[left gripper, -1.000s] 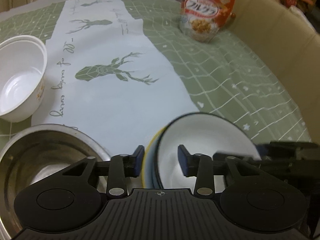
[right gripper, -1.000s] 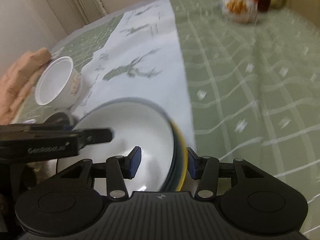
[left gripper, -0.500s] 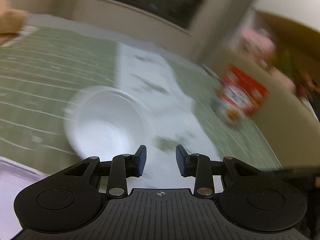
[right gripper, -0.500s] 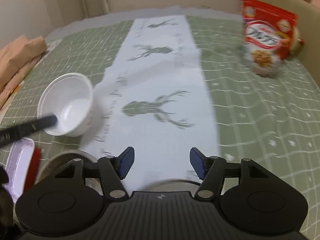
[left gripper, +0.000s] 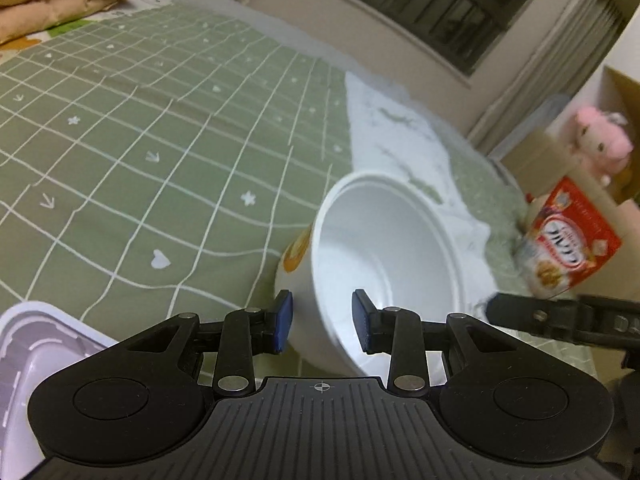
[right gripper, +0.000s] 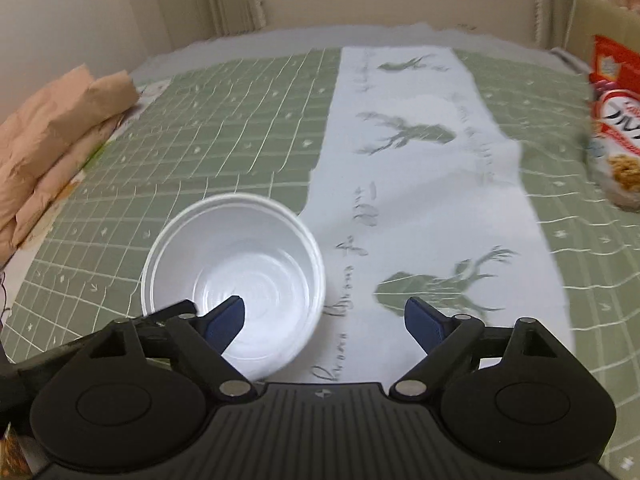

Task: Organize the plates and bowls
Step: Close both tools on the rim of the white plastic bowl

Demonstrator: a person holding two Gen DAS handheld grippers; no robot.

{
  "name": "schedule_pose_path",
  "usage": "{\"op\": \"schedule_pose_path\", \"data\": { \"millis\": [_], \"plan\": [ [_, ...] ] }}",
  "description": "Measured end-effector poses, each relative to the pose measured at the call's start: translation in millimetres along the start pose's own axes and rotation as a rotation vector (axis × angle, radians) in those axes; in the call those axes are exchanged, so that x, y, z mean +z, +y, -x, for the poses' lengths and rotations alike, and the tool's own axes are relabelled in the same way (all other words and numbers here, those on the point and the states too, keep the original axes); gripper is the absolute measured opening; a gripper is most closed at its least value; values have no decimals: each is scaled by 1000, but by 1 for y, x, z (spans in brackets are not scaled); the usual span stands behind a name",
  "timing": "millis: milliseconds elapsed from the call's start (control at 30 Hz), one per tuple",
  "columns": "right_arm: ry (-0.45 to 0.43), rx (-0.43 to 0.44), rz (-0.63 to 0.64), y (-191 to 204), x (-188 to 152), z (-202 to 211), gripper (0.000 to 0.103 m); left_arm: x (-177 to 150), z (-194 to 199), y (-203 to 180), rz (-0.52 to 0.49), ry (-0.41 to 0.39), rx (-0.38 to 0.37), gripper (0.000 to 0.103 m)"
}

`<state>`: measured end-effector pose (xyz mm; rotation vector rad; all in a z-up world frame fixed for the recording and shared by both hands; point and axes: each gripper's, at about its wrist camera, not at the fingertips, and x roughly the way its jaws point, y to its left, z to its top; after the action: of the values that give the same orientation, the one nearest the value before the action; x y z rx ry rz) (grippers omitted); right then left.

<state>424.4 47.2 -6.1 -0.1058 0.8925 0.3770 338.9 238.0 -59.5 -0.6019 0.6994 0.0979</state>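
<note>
Fingers of the left gripper (left gripper: pixel 322 322) straddle the white bowl's (left gripper: pixel 384 256) near rim, unclosed; the right gripper (right gripper: pixel 324 318), just opened wide, holds nothing; closing squarely on the rim should lift it cleanly.

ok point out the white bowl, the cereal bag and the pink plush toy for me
white bowl (right gripper: pixel 236 264): right wrist view, on its inside bottom
cereal bag (left gripper: pixel 568 240): left wrist view, on its red printed front
pink plush toy (left gripper: pixel 604 142): left wrist view, on its head

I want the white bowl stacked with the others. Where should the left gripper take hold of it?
On the near rim wall of the white bowl: it stands upright and open, so one jaw of the left gripper can go inside and one outside, coming from above.
</note>
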Motion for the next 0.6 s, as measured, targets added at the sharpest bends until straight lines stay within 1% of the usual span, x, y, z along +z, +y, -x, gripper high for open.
{"op": "schedule_pose_path", "data": {
  "millis": [33,67,100,133,167,233,333,467,600],
  "plan": [
    [7,-7,2,2,0,-7,79,-2,-2,1,0,6,5,36],
    [29,-15,7,5,0,-18,67,-4,-4,1,-2,11,7,36],
    [59,-13,8,7,0,-29,60,-4,-6,1,-2,17,6,35],
    [91,-2,2,8,-1,-38,50,-5,-6,1,-2,20,5,33],
    [121,11,-10,8,-3,-47,45,-5,-7,1,-3,22,5,32],
    [154,28,-30,7,-6,-57,45,-5,-8,1,-4,25,5,32],
    [168,40,-14,14,-10,-62,41,-4,-10,1,-3,34,-4,31],
    [155,32,9,23,-12,-57,41,-4,-11,1,-5,47,4,31],
    [139,31,12,18,-10,-48,41,-5,-9,-2,-1,57,-30,32]
  ]
}}
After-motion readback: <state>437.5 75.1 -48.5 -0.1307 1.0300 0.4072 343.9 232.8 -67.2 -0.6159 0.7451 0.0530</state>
